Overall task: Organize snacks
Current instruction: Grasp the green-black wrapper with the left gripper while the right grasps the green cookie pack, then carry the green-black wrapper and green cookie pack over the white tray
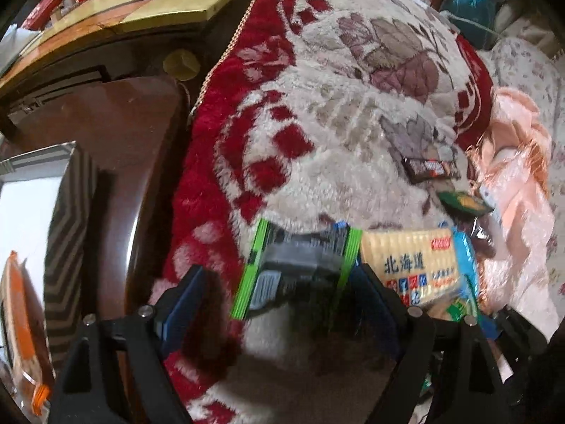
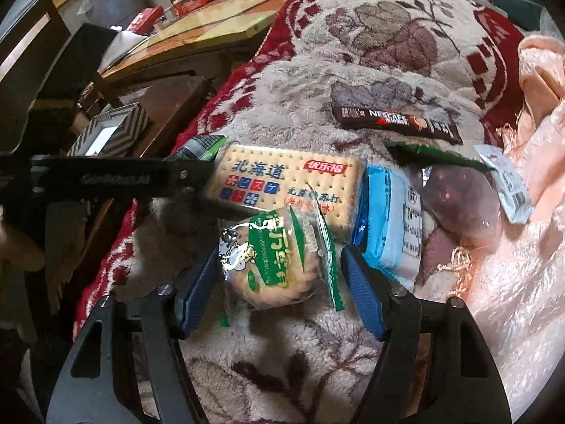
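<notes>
Right wrist view: the right gripper (image 2: 279, 275) straddles a round cookie pack (image 2: 272, 258) lying on a plush blanket (image 2: 353, 70). Its left pad touches the wrapper; the right pad stands just clear, so the grasp is not closed. The pack looks light, its film crinkly and slippery, the cookie inside brittle; a gentle pinch across the middle seems safest. Behind it lie a cracker pack (image 2: 286, 183), a blue pack (image 2: 392, 219), a dark clear bag (image 2: 459, 205) and a coffee stick (image 2: 395, 123).

In the left wrist view the left gripper (image 1: 279, 293) is released, spread around a blurred green-edged pack (image 1: 296, 268) without pressing it. A striped box (image 1: 70, 233) stands at the left edge on a dark stand beside the blanket, holding an orange packet (image 1: 21, 318).
</notes>
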Motion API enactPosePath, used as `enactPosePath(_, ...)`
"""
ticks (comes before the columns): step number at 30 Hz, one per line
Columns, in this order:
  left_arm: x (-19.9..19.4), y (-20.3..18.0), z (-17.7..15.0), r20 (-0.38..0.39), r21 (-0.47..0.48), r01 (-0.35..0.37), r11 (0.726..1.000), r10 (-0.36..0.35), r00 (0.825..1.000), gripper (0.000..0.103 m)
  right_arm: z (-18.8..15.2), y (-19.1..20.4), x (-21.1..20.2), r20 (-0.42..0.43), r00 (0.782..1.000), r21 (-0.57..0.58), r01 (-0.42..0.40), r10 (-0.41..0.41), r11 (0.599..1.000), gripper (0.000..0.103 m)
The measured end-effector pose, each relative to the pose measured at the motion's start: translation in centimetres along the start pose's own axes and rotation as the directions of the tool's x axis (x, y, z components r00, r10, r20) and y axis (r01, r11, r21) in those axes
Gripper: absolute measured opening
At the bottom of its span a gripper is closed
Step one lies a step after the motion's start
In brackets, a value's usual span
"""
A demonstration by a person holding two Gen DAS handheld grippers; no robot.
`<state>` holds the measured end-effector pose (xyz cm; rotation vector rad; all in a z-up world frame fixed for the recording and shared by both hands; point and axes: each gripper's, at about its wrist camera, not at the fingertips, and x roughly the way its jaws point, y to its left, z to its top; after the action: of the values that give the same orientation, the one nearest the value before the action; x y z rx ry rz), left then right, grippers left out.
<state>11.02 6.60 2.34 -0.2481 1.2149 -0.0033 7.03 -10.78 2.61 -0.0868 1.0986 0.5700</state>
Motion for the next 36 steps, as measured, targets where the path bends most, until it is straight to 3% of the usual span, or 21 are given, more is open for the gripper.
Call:
enactPosePath(2, 0.4, 0.2, 0.1, 0.001, -0.001, 0.066, 0.998, -0.066, 0.998, 0.058, 0.1, 0.1, 0.0, 0.010, 1.000, -0.013, -0.004, 0.004, 1.000, 0.050)
enactPosePath(3, 0.5, 0.2, 0.0, 0.005, 0.006, 0.063, 0.998, -0.063, 0.998, 0.051, 0.0, 0.2, 0.1, 0.010, 1.000, -0.020, -0.006, 0.006, 1.000, 0.049)
enactPosePath(5, 0.6, -0.1, -0.4, 0.003, 0.050, 0.022, 0.999, -0.022, 1.000, 0.047, -0.1, 0.2, -0.1, 0.008, 1.000, -0.022, -0.010, 0.010, 1.000, 0.048)
enactPosePath(11, -2.0, -0.5, -2.1, 0.063, 0.075, 0.022, 0.997, -0.027, 0.998, 0.036, -1.3, -0.3, -1.1, 0.010, 1.000, -0.004, -0.018, 0.018, 1.000, 0.048)
enactPosePath(26, -7.9, -0.9, -7.7, 0.134, 0.068, 0.052, 0.996, -0.061, 0.989, 0.035, -3.8, 0.9, -5.1, 0.058, 0.996, 0.038, -0.066, 0.064, 0.997, 0.047)
enactPosePath(36, -10.9, 0.2, -11.4, 0.196, 0.060, -0.042, 0.997, 0.030, 0.980, 0.035, -3.8, 4.5, -6.4, 0.069, 0.994, -0.021, -0.085, 0.086, 0.996, 0.048)
